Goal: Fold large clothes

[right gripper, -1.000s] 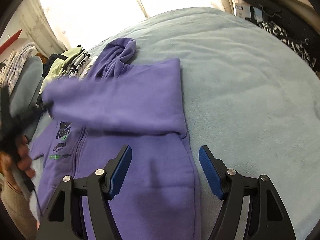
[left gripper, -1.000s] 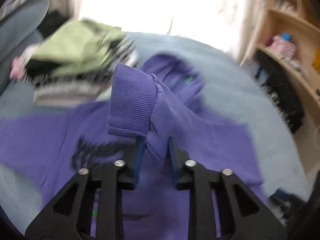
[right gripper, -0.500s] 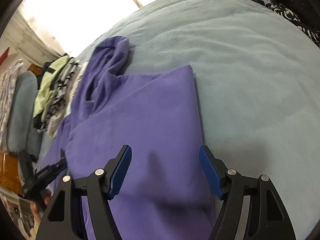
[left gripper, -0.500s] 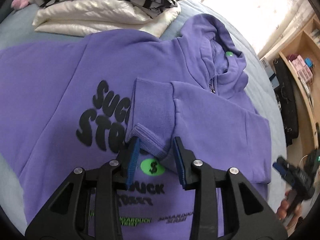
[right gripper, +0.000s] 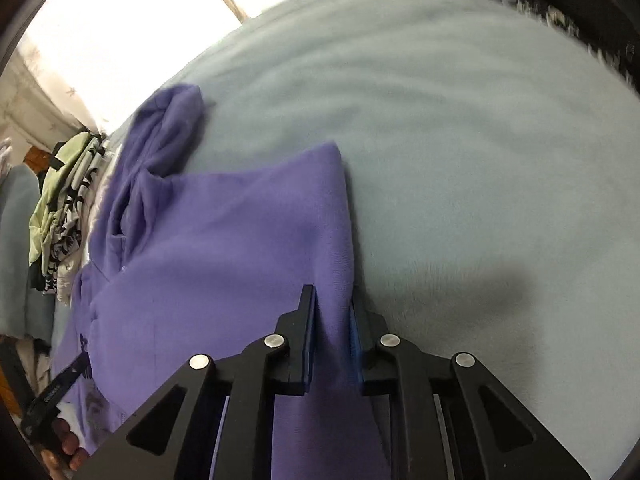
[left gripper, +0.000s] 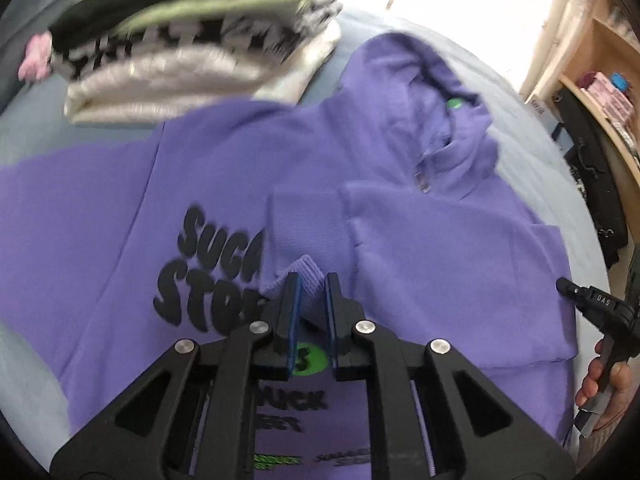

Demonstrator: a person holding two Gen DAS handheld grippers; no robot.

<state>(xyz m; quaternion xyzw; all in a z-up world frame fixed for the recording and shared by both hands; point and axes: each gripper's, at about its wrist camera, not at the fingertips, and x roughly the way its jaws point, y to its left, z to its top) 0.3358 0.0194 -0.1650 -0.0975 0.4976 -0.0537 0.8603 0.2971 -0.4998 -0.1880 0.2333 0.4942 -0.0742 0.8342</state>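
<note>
A purple hoodie (left gripper: 224,184) lies front-up on a bed (right gripper: 480,128) covered in pale blue-grey fleece, its hood (left gripper: 432,92) towards the window side. One sleeve (left gripper: 432,264) is folded across the chest, and its ribbed cuff (left gripper: 298,236) lies over the black lettering (left gripper: 204,264) printed there. The left hand-held gripper (left gripper: 309,288) is closed on the near edge of that cuff, the ribbed cloth bunched between its blue pads just above a green dollar badge (left gripper: 310,360). The right hand-held gripper (right gripper: 333,312) is clamped on the hoodie's folded side edge (right gripper: 338,240), where the purple cloth meets the bare bed cover; a strip of cloth runs up between its pads. In the left wrist view the right hand-held gripper's black body shows at the far right edge, with the person's fingers (left gripper: 600,376) around its handle; in the right wrist view the other tool and fingers (right gripper: 64,446) show at the lower left. A stack of folded clothes (left gripper: 192,40), green on top, then black-and-white, then cream, sits on the bed just beyond the hoodie's shoulder. A wooden shelf (left gripper: 600,76) stands beside the bed on the right.
</note>
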